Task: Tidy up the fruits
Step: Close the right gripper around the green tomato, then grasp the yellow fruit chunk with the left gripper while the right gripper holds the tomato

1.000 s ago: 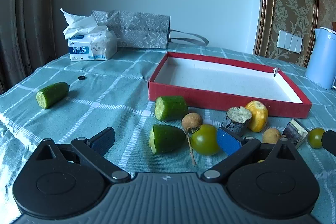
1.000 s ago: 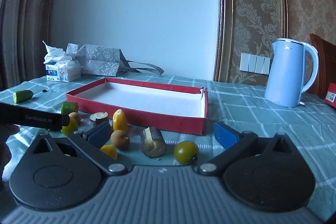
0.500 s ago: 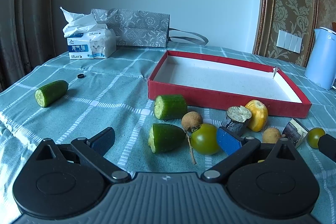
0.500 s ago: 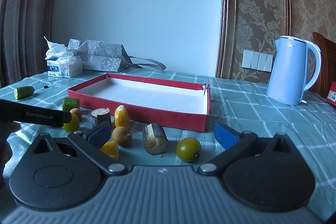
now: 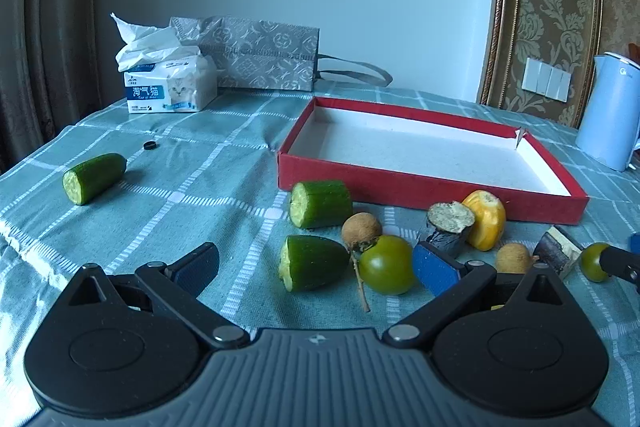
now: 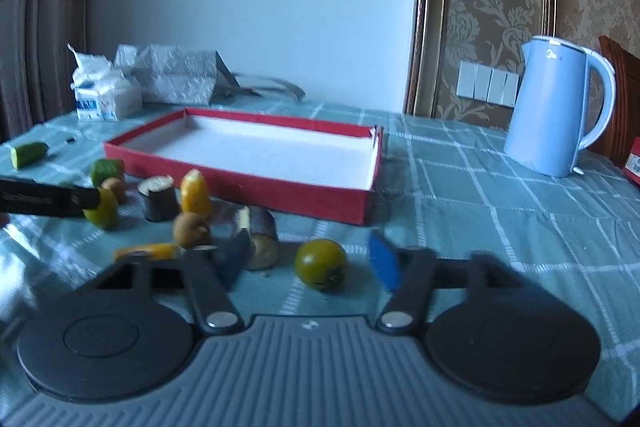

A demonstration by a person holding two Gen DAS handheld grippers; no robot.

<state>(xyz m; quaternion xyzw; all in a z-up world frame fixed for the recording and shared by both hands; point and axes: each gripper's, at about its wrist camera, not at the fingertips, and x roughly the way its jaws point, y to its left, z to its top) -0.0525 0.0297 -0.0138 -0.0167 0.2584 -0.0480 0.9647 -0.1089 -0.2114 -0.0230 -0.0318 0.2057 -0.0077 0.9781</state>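
Observation:
An empty red tray point(image 5: 400, 187) point(image 6: 248, 183) lies on the green checked tablecloth. In front of it lie cucumber pieces point(image 5: 320, 203) point(image 5: 312, 263), a green tomato point(image 5: 386, 265), brown longans point(image 5: 361, 225) point(image 5: 513, 257), a dark cut stub point(image 5: 450, 229) and a yellow fruit point(image 5: 486, 213). My left gripper point(image 5: 316, 271) is open and empty, low over the near cucumber piece and tomato. My right gripper point(image 6: 308, 261) is open and empty, with a second green tomato point(image 6: 321, 263) between its fingers.
A lone cucumber piece point(image 5: 94, 177) and a small black cap point(image 5: 149, 145) lie at the left. A tissue box point(image 5: 172, 87) and grey bag point(image 5: 260, 59) stand at the back. A blue kettle point(image 6: 560, 111) stands at the right.
My right gripper has moved forward and its jaws have narrowed around the green tomato; that view is now blurred. My left gripper has barely moved.

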